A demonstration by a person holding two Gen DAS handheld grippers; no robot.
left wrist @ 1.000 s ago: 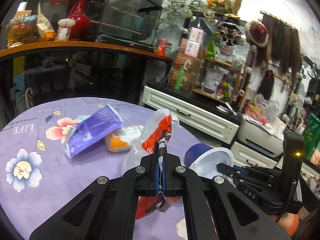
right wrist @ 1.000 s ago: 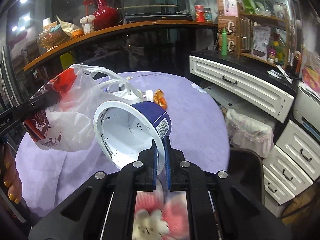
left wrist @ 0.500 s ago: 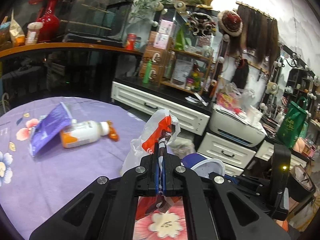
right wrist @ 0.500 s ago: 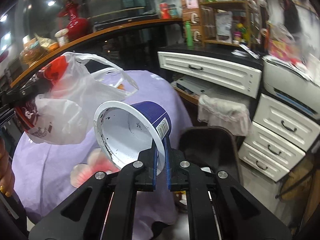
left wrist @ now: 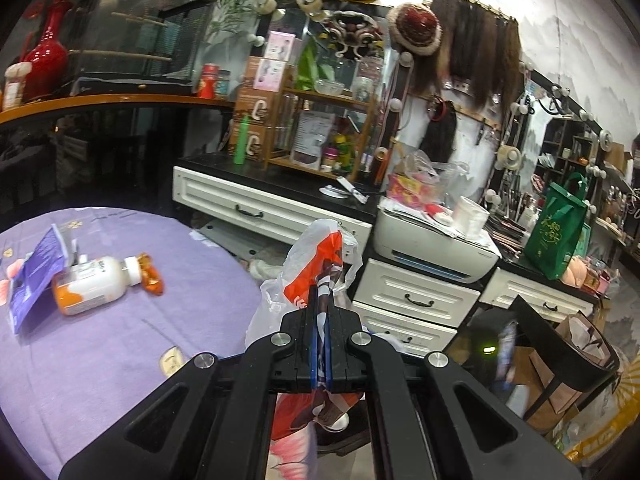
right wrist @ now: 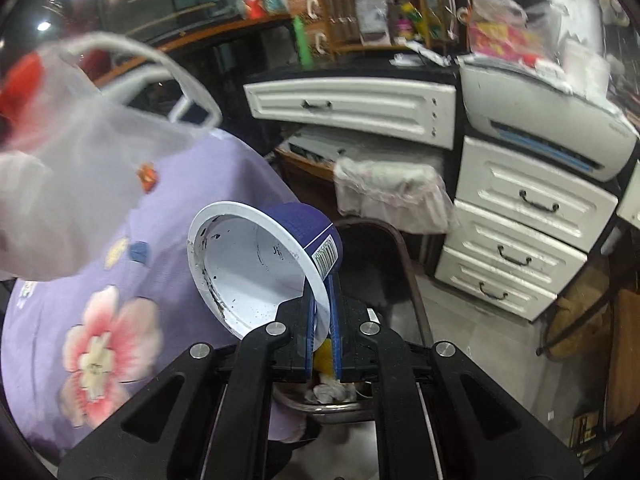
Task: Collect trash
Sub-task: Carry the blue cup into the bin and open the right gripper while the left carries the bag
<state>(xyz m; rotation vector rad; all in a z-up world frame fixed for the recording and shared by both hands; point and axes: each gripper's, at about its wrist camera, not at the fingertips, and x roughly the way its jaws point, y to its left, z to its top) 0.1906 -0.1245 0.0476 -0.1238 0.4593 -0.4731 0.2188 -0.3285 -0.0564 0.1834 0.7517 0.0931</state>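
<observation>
While a white plastic bag (left wrist: 316, 264) is pinched in the left gripper (left wrist: 320, 344), an empty blue cup (right wrist: 264, 264) is clamped by its rim in the right gripper (right wrist: 323, 336), off the table edge. Left on the purple table (left wrist: 120, 360) are a bottle (left wrist: 96, 284), a purple packet (left wrist: 36, 276) and possibly an orange wrapper (left wrist: 150, 278).

In the right wrist view the plastic bag (right wrist: 76, 184) is blurred and cut off by the left edge, so its content cannot be read. The lower rim of the blue cup (right wrist: 256, 264) is hidden between the closed fingers (right wrist: 335, 320). In the left wrist view the purple packet (left wrist: 32, 276) covers part of the bottle (left wrist: 94, 284), and its print is too small to tell.
</observation>
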